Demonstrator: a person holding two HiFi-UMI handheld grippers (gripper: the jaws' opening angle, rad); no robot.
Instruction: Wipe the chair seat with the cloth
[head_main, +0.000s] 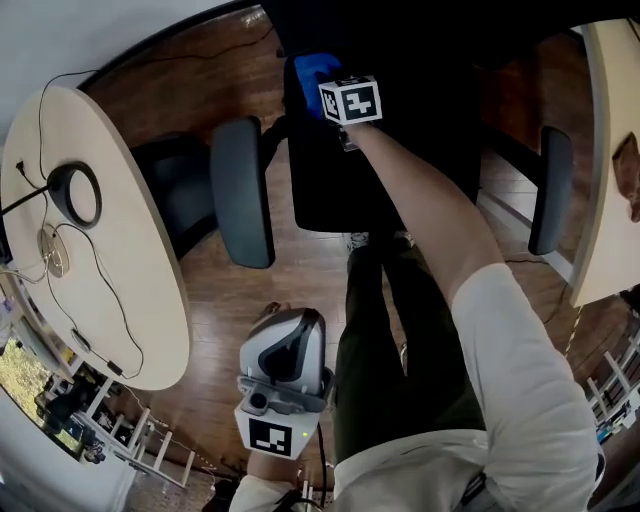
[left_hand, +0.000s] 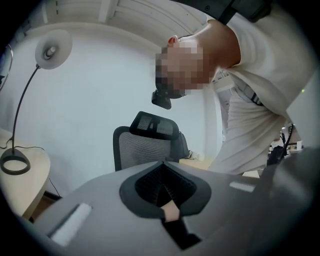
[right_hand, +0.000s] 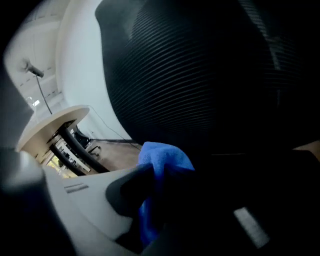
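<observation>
Right gripper (head_main: 328, 82) is stretched out over black chair seat (head_main: 330, 185), jaws clamped on blue cloth (head_main: 312, 70). Cloth is bunched between jaws and sticks out ahead of them, at far end of seat. Dark ribbed backrest (right_hand: 200, 75) is seen just beyond cloth. Armrests (head_main: 241, 190) are seen on both sides of this gripper. Black-and-white square markers are shown on cube (head_main: 350, 100) behind its jaws. Left gripper (head_main: 285, 352) is held low near body, well apart from seat, jaws pressed together, nothing between them.
</observation>
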